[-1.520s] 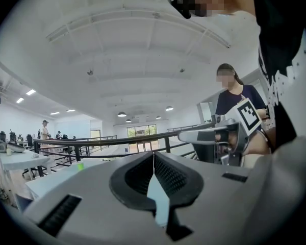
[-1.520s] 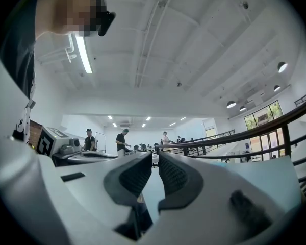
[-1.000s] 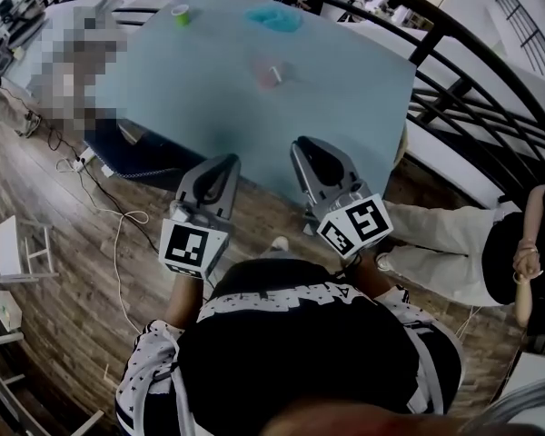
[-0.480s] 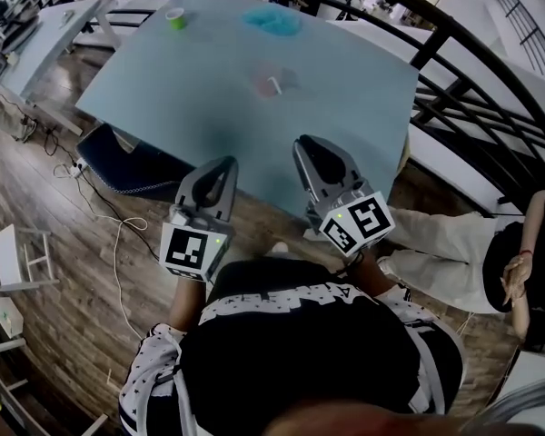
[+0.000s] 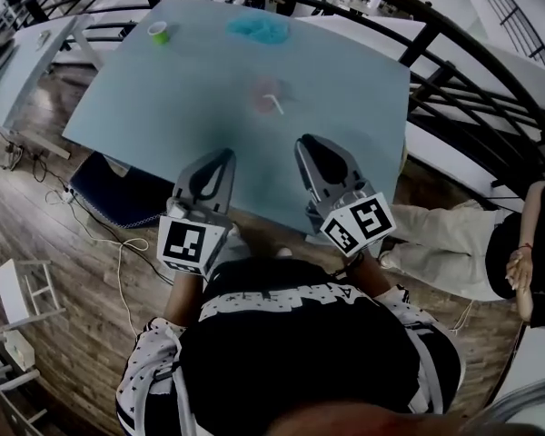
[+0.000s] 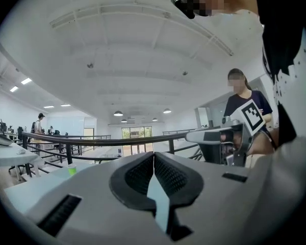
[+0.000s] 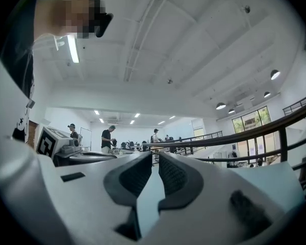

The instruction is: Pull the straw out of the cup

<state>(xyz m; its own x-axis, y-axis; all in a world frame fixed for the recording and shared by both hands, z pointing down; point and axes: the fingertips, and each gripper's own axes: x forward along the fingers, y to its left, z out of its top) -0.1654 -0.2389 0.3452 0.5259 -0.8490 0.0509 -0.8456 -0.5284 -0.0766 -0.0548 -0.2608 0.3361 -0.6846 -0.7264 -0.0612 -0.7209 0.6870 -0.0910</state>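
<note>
On the pale blue table [image 5: 345,98], toward its middle: one pinkish cup [image 5: 262,92], upright, with a white straw [image 5: 274,105] in it, leaning to the near side. Nothing touches the cup or the straw.

Far side of the table, left: one small green cup [image 5: 159,32]. Beside it, nearer the middle of the far edge: one crumpled bright blue item [image 5: 257,28] (the material cannot be told).

Near edge of the table: left gripper [image 5: 223,157] and right gripper [image 5: 307,143], held side by side with a gap between them. Both point at the table and are well apart from the cup.
- Left gripper: jaws clenched, with the tips meeting and nothing between them (read from the left gripper view). Its marker cube [image 5: 183,244] faces up.
- Right gripper: jaws drawn all but together, leaving only a thin slit at the tips, with nothing held. Its marker cube [image 5: 358,224] is tilted to the right.

Surroundings:
- A black railing [image 5: 454,44] curves round behind the table and down its right side.
- The wooden floor [image 5: 64,243] has loose cables [image 5: 118,243] to the left.
- A second person [image 5: 454,243] in light trousers and a dark top is at the right edge.
- The wearer's black shirt with white patterned sleeves [image 5: 300,361] fills the lower part of the head view.
</note>
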